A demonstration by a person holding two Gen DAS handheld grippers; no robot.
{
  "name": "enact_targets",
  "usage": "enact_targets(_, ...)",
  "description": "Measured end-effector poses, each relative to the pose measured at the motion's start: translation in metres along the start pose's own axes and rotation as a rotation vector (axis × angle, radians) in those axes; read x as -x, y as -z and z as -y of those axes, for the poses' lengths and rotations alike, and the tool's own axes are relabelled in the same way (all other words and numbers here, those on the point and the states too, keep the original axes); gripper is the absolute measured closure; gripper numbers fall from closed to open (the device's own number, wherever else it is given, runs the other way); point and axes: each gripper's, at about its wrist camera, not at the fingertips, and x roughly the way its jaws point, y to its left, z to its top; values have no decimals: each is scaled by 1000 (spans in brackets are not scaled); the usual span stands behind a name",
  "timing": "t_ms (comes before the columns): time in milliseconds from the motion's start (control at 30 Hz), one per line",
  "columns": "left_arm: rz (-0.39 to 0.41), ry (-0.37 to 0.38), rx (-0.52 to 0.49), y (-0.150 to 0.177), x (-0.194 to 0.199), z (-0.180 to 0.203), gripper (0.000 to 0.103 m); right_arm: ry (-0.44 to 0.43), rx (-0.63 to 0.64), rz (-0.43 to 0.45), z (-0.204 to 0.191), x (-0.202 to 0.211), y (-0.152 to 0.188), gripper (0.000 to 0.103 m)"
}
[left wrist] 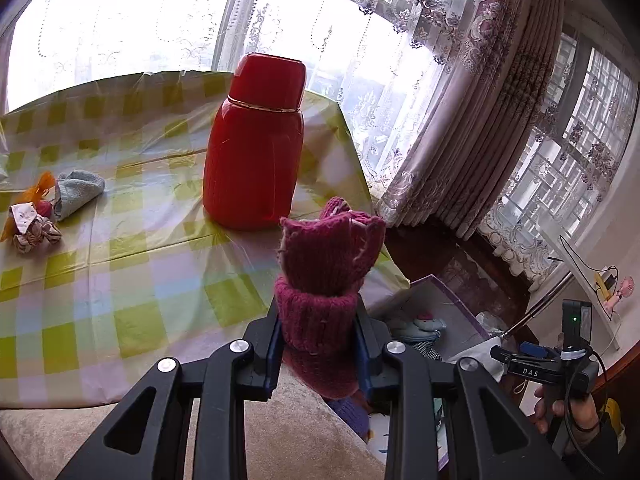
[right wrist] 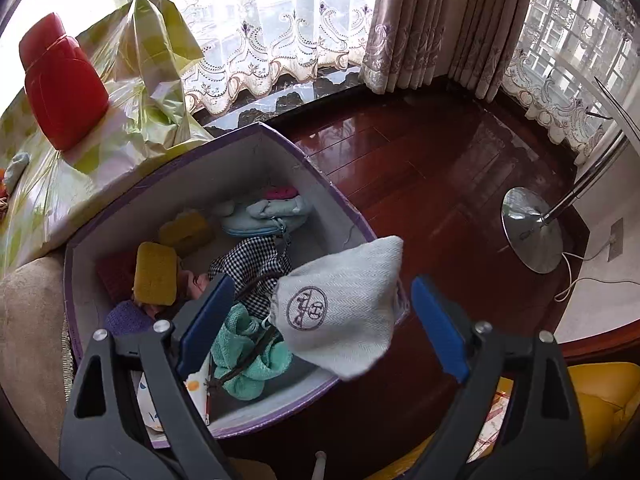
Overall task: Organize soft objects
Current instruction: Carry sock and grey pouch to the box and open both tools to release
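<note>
Grey pouch (right wrist: 340,312), round "H" logo

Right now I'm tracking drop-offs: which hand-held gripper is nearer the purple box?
Right. The right hand-held gripper hovers over the purple box; the left hand-held gripper is beside it, by the table.

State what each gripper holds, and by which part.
The left gripper clamps the magenta knit sock around its folded cuff. The right gripper is open and holds nothing; the grey pouch is between its fingers.
</note>
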Motion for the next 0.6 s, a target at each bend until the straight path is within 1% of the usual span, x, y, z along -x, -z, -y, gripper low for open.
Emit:
enact_targets(33,-5,9,-10,1,-1,5,72,-3,6,-2,0,0,-1,10)
enact_targets(100,-20,46,-25,3,-3,16,72,33,1,24,4,5,-2,10)
enact_targets(200,-57,108,-55,9,-9,34,72,12,-43,39,11,8,-7,10)
enact_targets(267,-106,187,-55,13,-15,46,72,20,-50,54,12,10,-9,10)
enact_targets(367,-167,267,-85,21,-24,69,72,65,-59,82,17,16,-10,10)
enact_targets(400,-186,295,-93,24,-27,76,71,68,-74,94,20,19,-10,10)
enact_targets(467,-212,327,-119,27,-32,92,71,66,-107,103,29,23,-11,10)
enact_targets(600,-258,390,-172,33,-42,121,70,88,-152,127,46,33,-14,10)
